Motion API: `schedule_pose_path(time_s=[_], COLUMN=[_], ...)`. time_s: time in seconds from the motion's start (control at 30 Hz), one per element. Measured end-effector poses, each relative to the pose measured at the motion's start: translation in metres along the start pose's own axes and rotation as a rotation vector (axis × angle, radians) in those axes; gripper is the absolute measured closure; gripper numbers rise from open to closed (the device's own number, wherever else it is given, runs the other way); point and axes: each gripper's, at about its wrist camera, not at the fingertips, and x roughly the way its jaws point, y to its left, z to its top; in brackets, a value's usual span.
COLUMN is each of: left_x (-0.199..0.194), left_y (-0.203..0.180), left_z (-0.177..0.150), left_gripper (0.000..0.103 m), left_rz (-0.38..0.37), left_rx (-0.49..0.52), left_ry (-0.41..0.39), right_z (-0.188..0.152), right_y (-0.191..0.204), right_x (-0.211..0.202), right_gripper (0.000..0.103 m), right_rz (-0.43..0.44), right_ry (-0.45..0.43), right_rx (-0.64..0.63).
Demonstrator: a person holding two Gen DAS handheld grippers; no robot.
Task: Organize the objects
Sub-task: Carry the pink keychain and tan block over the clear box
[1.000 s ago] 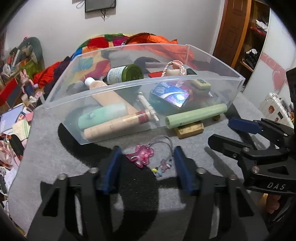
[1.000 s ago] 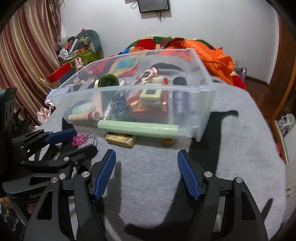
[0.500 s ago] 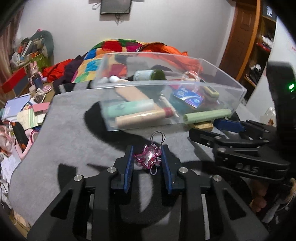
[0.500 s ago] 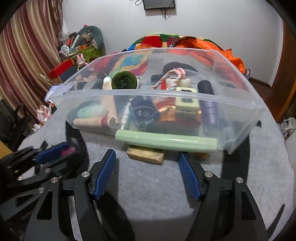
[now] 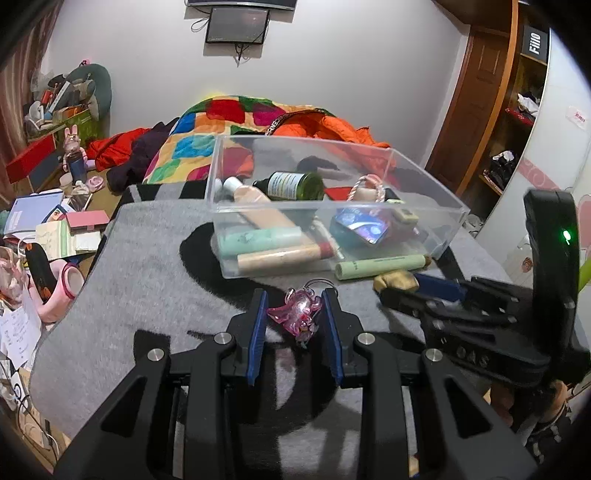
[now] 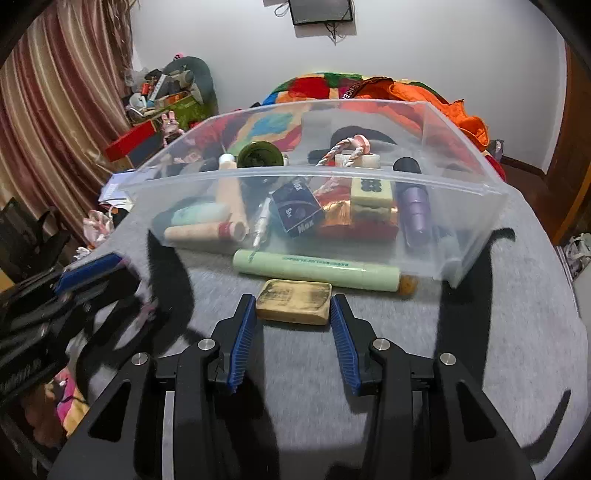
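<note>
Left wrist view: left tool (image 5: 294, 317) pinches pink keychain charm (image 5: 297, 310), lifted above grey surface (image 5: 140, 266), w/ clear bin (image 5: 424, 206) beyond.

Right wrist view: right tool (image 6: 292, 325) closing around tan block (image 6: 293, 301), pads not yet pressing; block lies on surface just beside green tube (image 6: 316, 271).

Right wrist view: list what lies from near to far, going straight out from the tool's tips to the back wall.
Tan rectangular block → pale green cylindrical tube → clear plastic bin full of items → colourful patchwork blanket → dark wall-mounted screen.
</note>
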Motion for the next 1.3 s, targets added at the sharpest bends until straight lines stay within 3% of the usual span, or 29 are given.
schedule_pose_path(time_s=[0.27, 0.8, 1.07, 1.3], left_x=[-0.015, -0.034, -0.031, -0.005], left_y=[-0.014, -0.028, -0.023, -0.015], left_z=[0.013, 0.052, 0.076, 0.085], left_gripper=[0.074, 0.074, 0.074, 0.074], left_rz=[-0.012, -0.015, -0.001, 0.023], left_rx=[0.012, 0.022, 0.015, -0.004], left_ry=[-0.046, -0.155, -0.201, -0.171], right_z=[-0.001, 0.036, 0.056, 0.067], right_y=[-0.007, -0.024, -0.028, -0.033], right_x=[-0.038, -0.077, -0.076, -0.047], right_gripper=[0.065, 0.065, 0.065, 0.065], right_rz=[0.032, 0.031, 0.023, 0.025], right_ry=[-0.083, -0.236, -0.272, -0.226], right_rx=[0.019, 0.041, 0.038, 0.053])
